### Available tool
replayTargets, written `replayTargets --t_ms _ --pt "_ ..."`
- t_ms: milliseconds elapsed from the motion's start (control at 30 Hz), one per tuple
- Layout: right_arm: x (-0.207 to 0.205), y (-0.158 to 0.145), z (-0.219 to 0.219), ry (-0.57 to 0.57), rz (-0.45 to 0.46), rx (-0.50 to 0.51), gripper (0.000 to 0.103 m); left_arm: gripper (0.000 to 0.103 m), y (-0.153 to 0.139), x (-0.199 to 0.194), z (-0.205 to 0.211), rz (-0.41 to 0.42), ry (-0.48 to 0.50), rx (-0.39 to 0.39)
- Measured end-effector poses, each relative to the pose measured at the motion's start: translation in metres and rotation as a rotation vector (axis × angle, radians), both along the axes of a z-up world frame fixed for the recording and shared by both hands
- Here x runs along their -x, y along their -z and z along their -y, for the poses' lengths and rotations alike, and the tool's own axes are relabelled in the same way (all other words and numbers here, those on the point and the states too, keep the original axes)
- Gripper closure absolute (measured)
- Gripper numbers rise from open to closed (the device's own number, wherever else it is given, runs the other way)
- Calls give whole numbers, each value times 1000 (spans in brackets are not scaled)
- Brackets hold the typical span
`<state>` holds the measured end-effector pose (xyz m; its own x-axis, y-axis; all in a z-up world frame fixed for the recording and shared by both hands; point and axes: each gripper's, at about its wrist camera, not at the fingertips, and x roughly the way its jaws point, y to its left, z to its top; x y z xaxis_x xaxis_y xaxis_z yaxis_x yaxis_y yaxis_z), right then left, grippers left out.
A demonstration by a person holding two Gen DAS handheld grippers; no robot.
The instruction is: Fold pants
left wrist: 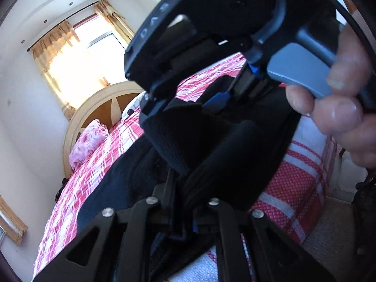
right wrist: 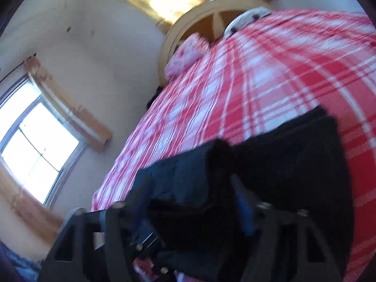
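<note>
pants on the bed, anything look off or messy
Somewhat. The dark pants lie bunched and creased on the red plaid bedspread, not flat. The left gripper pinches a raised fold. No damage shows.

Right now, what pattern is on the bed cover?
A red and white plaid on the bed cover, clearest in the right wrist view.

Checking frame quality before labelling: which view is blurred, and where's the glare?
Right wrist view: motion blur throughout, plaid bedspread streaked, pants edges soft, both windows blown out. Left wrist view: mostly sharp, window behind the curtains overexposed, right gripper and hand close and dark against it; strong fisheye curvature in both.
</note>
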<state>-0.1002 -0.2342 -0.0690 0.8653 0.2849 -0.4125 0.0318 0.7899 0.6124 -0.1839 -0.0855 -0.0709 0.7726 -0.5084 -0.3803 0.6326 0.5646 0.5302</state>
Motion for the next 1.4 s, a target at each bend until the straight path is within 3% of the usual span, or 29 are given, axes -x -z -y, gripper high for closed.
replayTargets --t_ms 67,200,233,300,367,433,600,700,833,900,967,1033,1100,1167,1200,1267,1300,1400 --pt "0 0 1 -12 4 7 49 92 2 -2 3 -5 10 11" --pt "-2 14 27 -14 7 -150 55 91 0 -6 4 -19 9 24" --pt "-2 13 25 -16 6 -134 58 91 0 -6 5 -24 8 20" --pt "-3 11 18 -3 -13 -49 80 93 -1 -12 3 -52 15 27" --pt "-1 12 15 -4 -21 -36 84 93 -8 -19 1 -101 26 58" --pt "5 6 15 -11 2 -33 86 93 -19 -20 0 -103 40 86" --pt "25 -29 21 -9 100 25 86 93 -40 -4 17 4 88 107" --pt "38 -45 31 11 125 67 86 93 -40 -1 34 -4 127 102" --pt "51 -36 48 72 73 118 86 91 -18 0 59 -38 173 49" --pt "54 -23 55 107 24 150 86 88 -6 -2 67 -103 189 24" --pt "52 -6 59 128 -30 182 86 87 0 -4 66 -105 186 31" --pt "53 3 62 140 -29 160 84 83 -4 -3 63 -131 199 36" --pt "56 3 64 146 -16 135 79 78 -16 -11 53 -228 217 67" --pt "54 -2 65 163 -12 133 75 60 -31 -22 41 -317 195 114" --pt "57 -6 66 187 -8 136 71 44 -42 -30 31 -364 166 147" --pt "73 -15 69 246 31 142 63 28 -56 -44 15 -404 98 190" --pt "78 -19 70 265 44 140 58 28 -60 -49 8 -413 69 206" --pt "95 -33 65 299 94 169 58 29 -70 -75 -15 -478 -33 260"
